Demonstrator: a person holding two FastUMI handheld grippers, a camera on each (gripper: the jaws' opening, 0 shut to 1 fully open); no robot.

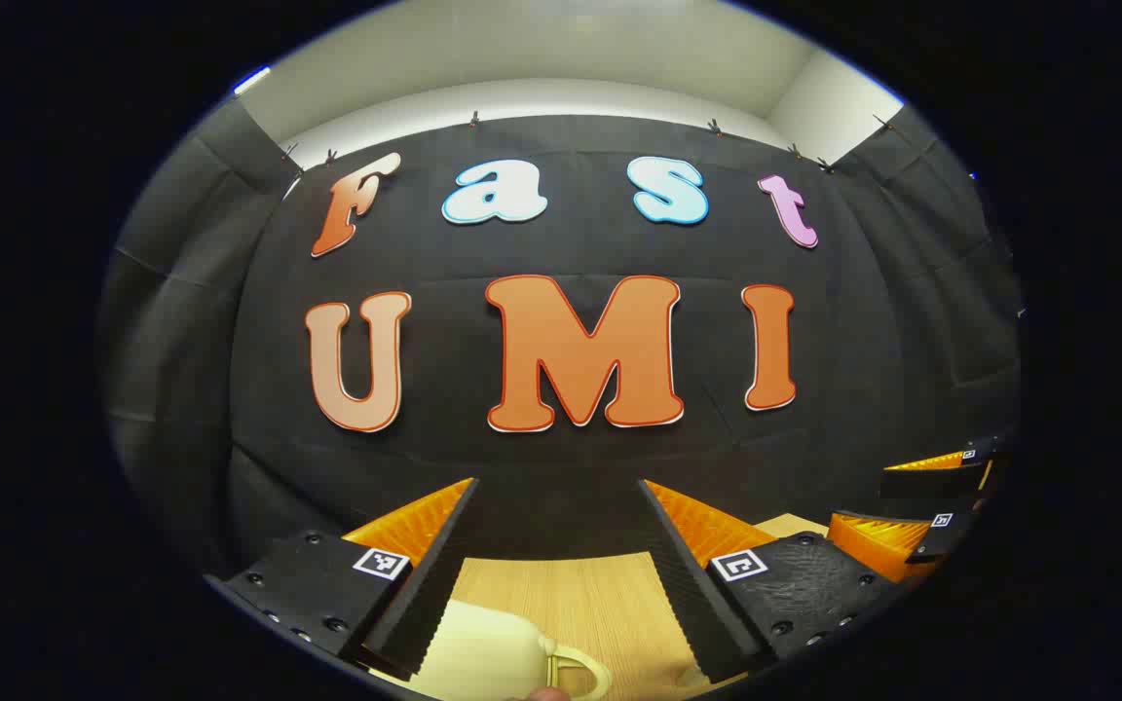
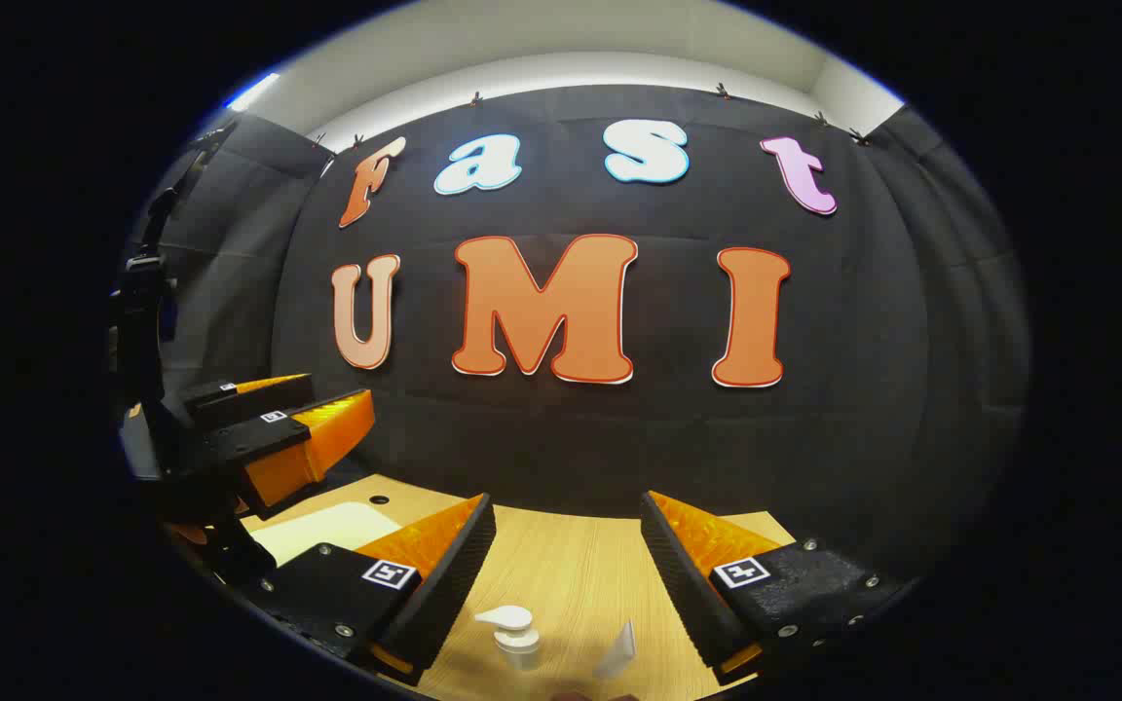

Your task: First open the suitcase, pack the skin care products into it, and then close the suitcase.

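Observation:
A cream suitcase [image 1: 483,647] lies shut on the wooden table [image 1: 571,589], its handle [image 1: 580,672] pointing right. My left gripper [image 1: 556,497] hangs above it, open, with the case's corner low between its fingers and nothing gripped. In the right gripper view a white pump bottle [image 2: 514,635] and a white tube [image 2: 617,652] stand on the table [image 2: 580,560] below my right gripper [image 2: 568,501], which is open and empty. The left gripper [image 2: 279,424] shows at the left over the suitcase [image 2: 327,531]. At the far right of the left gripper view is the right gripper [image 1: 916,506].
The black cloth wall [image 1: 561,467] rises directly behind the table's far edge. A small dark hole [image 2: 379,499] marks the tabletop near the suitcase. Bare wood lies between the two grippers.

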